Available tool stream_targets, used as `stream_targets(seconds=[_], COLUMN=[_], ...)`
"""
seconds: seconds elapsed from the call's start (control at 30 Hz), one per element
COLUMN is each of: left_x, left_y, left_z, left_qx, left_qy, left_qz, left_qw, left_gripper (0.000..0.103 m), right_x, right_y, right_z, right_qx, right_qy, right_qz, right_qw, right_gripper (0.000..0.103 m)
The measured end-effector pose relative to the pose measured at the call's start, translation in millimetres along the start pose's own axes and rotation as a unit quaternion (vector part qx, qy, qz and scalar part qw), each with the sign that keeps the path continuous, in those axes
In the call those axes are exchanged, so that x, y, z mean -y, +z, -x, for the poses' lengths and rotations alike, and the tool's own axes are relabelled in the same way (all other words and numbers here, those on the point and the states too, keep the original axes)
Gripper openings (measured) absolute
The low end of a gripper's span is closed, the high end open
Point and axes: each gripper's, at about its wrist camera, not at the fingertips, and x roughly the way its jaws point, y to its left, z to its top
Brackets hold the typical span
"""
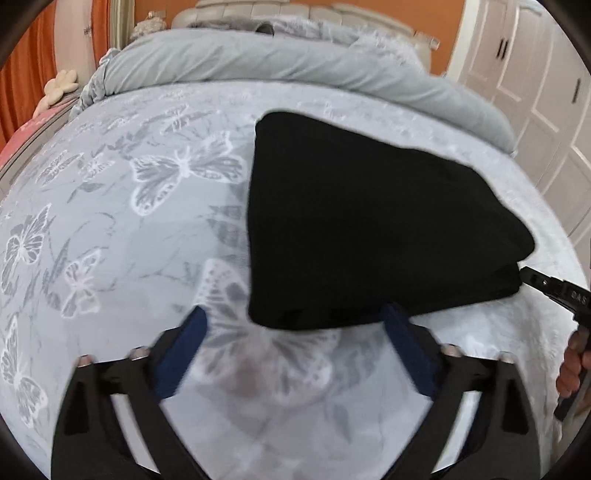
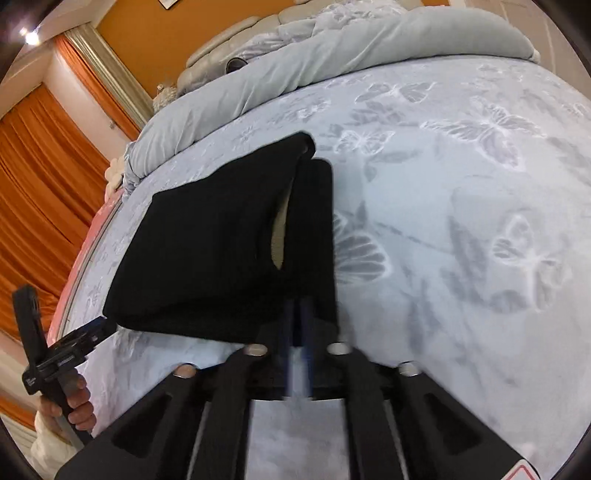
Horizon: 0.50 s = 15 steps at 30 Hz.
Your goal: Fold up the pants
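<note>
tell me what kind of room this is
Most likely a home bedroom. The black pants lie on a bed with a butterfly-print cover, a rolled grey duvet sits near a padded headboard, and white wardrobe doors stand to one side.

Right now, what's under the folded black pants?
The black pants lie on the butterfly-print bedspread, which shows all around them. A pale lining peeks between their layers. Whatever lies directly beneath is covered.
</note>
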Motion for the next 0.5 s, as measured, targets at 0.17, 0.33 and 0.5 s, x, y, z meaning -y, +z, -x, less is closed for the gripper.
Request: stream_targets(seconds=[0.17, 0.33, 0.5], left_x=[-11.5, -17.0, -19.4], left_y=[-5.2, 8.6, 26.6], left_z=[-14.2, -42.9, -9.3], left_qx=[0.001, -0.006, -0.010], left_qy=[0.015, -0.046, -0.092], left_qz=[-0.021, 0.002, 0.024], left_qw=[0.9997, 0.9989, 0.9954], left_gripper=[0.097, 0.036, 0.016], right_x=[-7.5, -6.3, -19.5], right_y=[-12.1, 0.9, 14.4], right_z=[-5.4, -34.6, 21.5], right_qx=[0.003, -0.007, 0.021], right_qy=[-0.027, 0.029, 0.078], right_qz=[0.040, 0.003, 0.015], right_qw=[0.999, 1.000, 0.997], right_gripper=[0.074, 0.017, 0.012])
